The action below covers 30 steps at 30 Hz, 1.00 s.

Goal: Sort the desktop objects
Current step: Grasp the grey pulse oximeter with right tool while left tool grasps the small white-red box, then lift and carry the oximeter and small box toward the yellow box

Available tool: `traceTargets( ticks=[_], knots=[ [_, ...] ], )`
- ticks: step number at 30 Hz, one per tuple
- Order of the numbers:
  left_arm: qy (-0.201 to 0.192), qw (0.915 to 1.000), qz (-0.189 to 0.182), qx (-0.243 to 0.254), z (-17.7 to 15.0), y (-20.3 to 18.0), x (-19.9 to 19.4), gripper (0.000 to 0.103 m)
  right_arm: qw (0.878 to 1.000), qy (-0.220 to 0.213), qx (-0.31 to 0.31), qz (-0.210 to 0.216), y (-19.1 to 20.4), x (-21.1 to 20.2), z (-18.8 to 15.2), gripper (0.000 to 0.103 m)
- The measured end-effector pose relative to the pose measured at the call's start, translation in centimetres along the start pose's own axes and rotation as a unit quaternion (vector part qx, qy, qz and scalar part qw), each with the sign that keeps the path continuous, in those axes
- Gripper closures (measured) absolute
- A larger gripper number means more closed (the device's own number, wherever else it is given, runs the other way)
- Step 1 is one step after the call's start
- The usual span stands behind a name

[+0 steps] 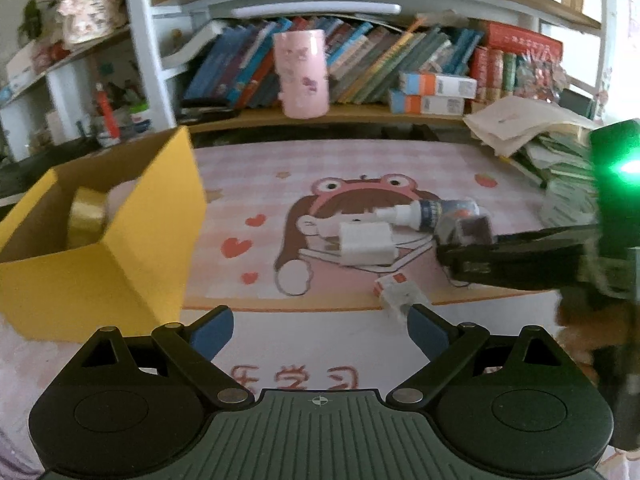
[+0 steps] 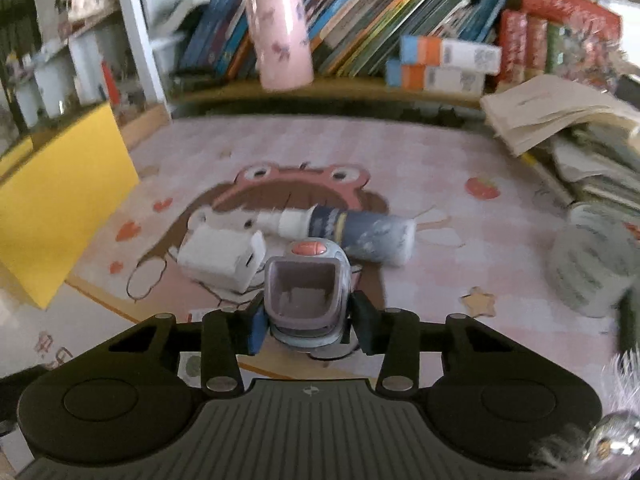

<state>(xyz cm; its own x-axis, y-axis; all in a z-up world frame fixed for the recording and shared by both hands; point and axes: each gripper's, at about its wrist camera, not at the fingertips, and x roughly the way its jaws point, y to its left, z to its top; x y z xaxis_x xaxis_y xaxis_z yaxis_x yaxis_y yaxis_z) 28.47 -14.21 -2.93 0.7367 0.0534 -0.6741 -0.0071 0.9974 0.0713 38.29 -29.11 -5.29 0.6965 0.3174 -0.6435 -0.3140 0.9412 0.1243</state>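
Observation:
On the pink cartoon desk mat (image 2: 440,168) my right gripper (image 2: 312,326) is shut on a small grey-lilac clip device (image 2: 308,280) with an orange button on top, one pad pressed to each side. Just beyond it lie a white charger block (image 2: 222,258) and a spray bottle (image 2: 352,236) on its side. In the left wrist view my left gripper (image 1: 320,330) stands open and empty near the mat's front edge. A small white and red carton (image 1: 396,294) lies by its right fingertip. The right gripper (image 1: 460,240) comes in from the right beside the charger block (image 1: 366,246).
An open yellow box (image 1: 100,240) stands at the left with a gold tape roll (image 1: 86,212) inside. A pink cup (image 1: 304,72) sits on the bookshelf behind. Stacked papers and books (image 2: 560,120) and a grey knitted object (image 2: 592,256) crowd the right side.

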Motion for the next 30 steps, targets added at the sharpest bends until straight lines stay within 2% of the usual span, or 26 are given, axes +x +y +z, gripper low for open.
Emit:
traceTargets(
  ticks=[5, 9, 11, 13, 15, 17, 19, 24, 30],
  knots=[
    [0.011, 0.9993, -0.033, 0.013, 0.4, -1.8, 2.8, 0.009, 0.998, -0.004, 0.050, -0.021, -2.5, -3.3, -0.9, 0.063],
    [0.024, 0.9981, -0.055, 0.014, 0.8, -3.5, 5.2, 0.022, 0.996, 0.001, 0.083, -0.032, -3.9, -5.6, -2.0, 0.063],
    [0.030, 0.9978, -0.056, 0.021, 0.7, -4.3, 6.3, 0.031, 0.995, 0.002, 0.091, -0.035, -4.1, -6.6, -2.5, 0.063],
    [0.042, 0.9976, -0.047, 0.031, 0.6, -5.0, 7.4, 0.046, 0.995, 0.001, 0.092, -0.036, -4.3, -7.4, -2.9, 0.063],
    [0.052, 0.9974, -0.042, 0.027, 0.4, -5.2, 8.0, 0.051, 0.995, 0.000, 0.088, -0.039, -4.3, -7.9, -3.1, 0.063],
    [0.048, 0.9976, -0.048, 0.016, 0.3, -5.1, 8.1, 0.060, 0.996, 0.000, 0.083, -0.042, -4.3, -8.4, -3.4, 0.063],
    [0.045, 0.9976, -0.049, 0.017, 0.3, -5.2, 8.0, 0.074, 0.996, -0.001, 0.079, -0.042, -4.2, -8.8, -3.6, 0.063],
    [0.043, 0.9971, -0.062, 0.005, 0.4, -4.8, 7.1, 0.075, 0.997, -0.003, 0.070, -0.039, -3.9, -9.2, -3.8, 0.063],
    [0.000, 0.9973, -0.071, -0.016, 0.8, -2.9, 3.1, 0.075, 0.998, -0.013, 0.060, -0.030, -3.0, -9.9, -3.7, 0.063]
  ],
)
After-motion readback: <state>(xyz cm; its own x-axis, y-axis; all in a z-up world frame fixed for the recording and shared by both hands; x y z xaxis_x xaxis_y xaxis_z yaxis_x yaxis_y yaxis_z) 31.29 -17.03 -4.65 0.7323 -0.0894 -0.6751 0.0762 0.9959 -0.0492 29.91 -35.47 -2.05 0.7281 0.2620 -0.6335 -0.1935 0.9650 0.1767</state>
